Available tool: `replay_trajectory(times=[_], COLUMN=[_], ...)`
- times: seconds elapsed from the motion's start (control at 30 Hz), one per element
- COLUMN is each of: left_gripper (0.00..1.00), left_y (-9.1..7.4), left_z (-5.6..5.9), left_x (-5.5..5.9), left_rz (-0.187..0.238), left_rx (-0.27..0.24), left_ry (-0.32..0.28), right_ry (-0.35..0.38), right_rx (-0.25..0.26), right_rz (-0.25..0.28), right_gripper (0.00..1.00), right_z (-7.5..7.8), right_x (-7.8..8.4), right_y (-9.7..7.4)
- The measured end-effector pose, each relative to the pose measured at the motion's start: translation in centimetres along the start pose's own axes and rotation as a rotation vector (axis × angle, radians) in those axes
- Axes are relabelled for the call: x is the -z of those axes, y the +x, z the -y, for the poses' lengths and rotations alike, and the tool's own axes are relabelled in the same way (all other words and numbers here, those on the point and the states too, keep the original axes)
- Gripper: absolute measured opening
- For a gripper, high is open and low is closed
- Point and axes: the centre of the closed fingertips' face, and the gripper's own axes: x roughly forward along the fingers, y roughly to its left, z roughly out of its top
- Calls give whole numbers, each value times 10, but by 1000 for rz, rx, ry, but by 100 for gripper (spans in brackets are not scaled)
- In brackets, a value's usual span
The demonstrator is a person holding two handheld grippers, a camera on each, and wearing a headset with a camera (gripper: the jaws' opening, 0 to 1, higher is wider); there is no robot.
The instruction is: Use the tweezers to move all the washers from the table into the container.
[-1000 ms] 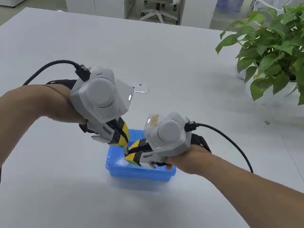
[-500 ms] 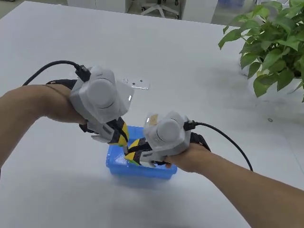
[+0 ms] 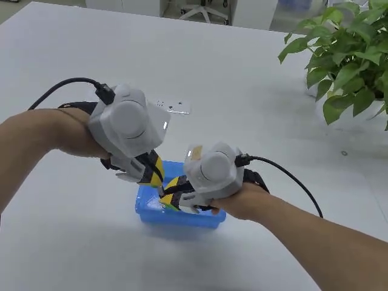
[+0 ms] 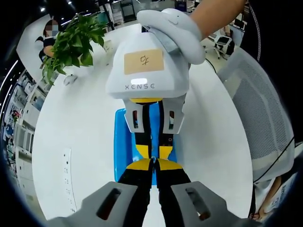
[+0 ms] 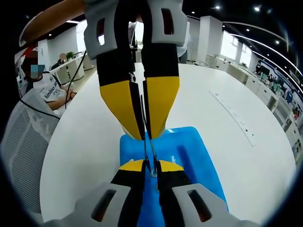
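A blue container [image 3: 182, 217] sits on the white table near me, and both grippers meet just above it. My left gripper [image 3: 156, 176] comes in from the left and my right gripper [image 3: 170, 197] from the right, their yellow tips almost touching. In the right gripper view, thin metal tweezers [image 5: 147, 151] run from the left gripper [image 5: 146, 135] down into my right gripper [image 5: 150, 166], over the container [image 5: 199, 156]. Both grippers are shut on the tweezers. In the left gripper view, my left gripper [image 4: 151, 163] faces the right gripper [image 4: 152, 152]. I cannot make out a washer.
A white power strip [image 3: 173, 108] lies on the table beyond the grippers. A potted green plant [image 3: 345, 60] stands at the far right. Black cables trail from both grippers. A person sits on a mesh chair [image 5: 23, 142] beside the table.
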Motion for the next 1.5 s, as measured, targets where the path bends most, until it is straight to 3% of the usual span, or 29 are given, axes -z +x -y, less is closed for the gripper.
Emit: replay_trajectory(times=[0.43, 0.83, 1.17, 1.5], left_gripper=[6, 6, 6, 6], left_y=[-10, -27, -42, -49], left_z=[1, 3, 16, 38], left_x=[-5, -16, -31, -46], left_rz=[6, 20, 33, 48], left_rx=[-9, -25, -26, -20], left_ry=[-1, 2, 7, 28], right_ry=[2, -16, -42, -93], right_rx=[13, 34, 48, 63], right_rz=[18, 38, 53, 41], right_gripper=[9, 7, 5, 4], right_z=[-2, -8, -23, -42], right_x=[-8, -21, -31, -31], right_y=[-7, -25, -43, -62])
